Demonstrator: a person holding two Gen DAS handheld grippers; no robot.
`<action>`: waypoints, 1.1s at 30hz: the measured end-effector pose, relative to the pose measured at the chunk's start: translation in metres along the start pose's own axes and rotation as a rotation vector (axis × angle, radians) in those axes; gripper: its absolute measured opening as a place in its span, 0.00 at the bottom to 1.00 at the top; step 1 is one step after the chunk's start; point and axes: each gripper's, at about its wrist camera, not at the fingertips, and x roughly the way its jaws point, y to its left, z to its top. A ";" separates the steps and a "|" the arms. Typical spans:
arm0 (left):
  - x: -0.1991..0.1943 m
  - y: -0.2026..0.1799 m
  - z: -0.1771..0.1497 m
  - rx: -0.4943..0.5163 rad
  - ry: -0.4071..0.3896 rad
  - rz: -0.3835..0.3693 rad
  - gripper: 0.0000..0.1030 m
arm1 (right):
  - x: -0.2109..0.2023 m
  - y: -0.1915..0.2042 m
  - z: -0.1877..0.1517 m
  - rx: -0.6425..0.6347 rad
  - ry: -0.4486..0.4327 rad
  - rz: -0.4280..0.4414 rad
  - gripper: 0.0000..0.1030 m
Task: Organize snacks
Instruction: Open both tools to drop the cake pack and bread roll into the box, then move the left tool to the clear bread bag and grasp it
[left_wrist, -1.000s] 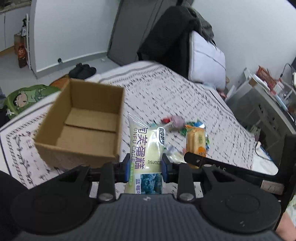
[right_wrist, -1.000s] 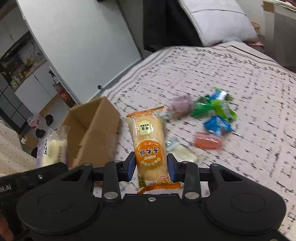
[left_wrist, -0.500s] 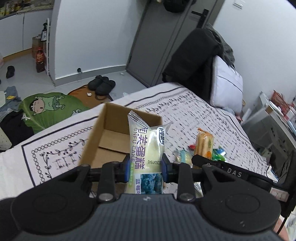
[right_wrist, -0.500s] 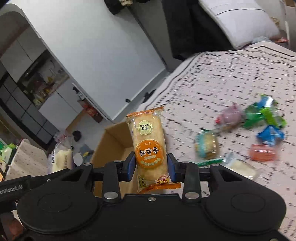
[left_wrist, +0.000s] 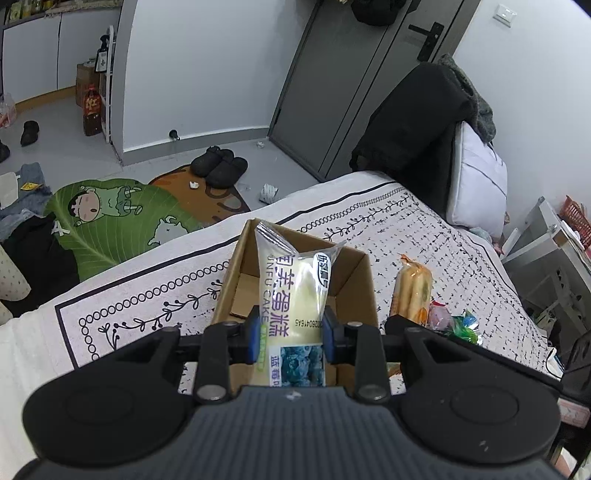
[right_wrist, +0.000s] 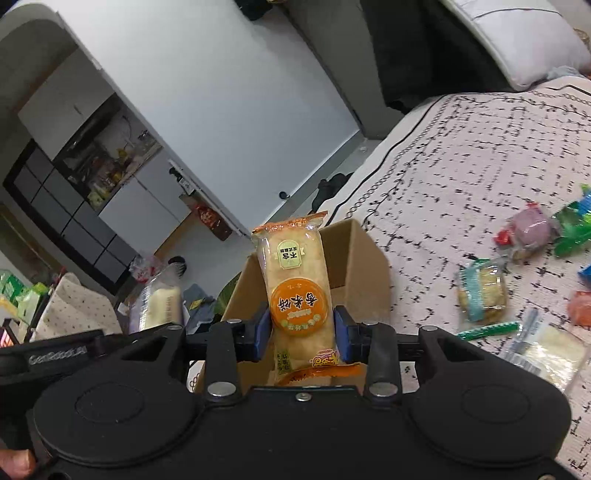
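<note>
We see the patterned bedspread (left_wrist: 424, 236) carrying an open cardboard box (left_wrist: 364, 280), its flaps up. Above the box, our left gripper (left_wrist: 291, 332) pinches a pale cake packet (left_wrist: 291, 291) upright between its blue pads, and our right gripper (right_wrist: 303, 332) pinches an orange rice cracker packet (right_wrist: 299, 291) the same way. Loose snacks (right_wrist: 480, 291) lie scattered on the bedspread right of the box; the farthest ones look blurred, perhaps wrapped candies.
</note>
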 end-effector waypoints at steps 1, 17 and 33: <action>0.003 0.001 0.001 -0.002 0.006 -0.005 0.30 | 0.001 0.002 0.000 -0.006 0.003 -0.001 0.34; 0.010 0.012 0.006 -0.017 0.012 -0.017 0.40 | 0.016 0.013 -0.010 -0.050 0.054 -0.012 0.42; -0.012 0.000 -0.004 -0.008 0.023 0.024 0.83 | -0.020 0.015 -0.008 -0.093 0.036 -0.084 0.72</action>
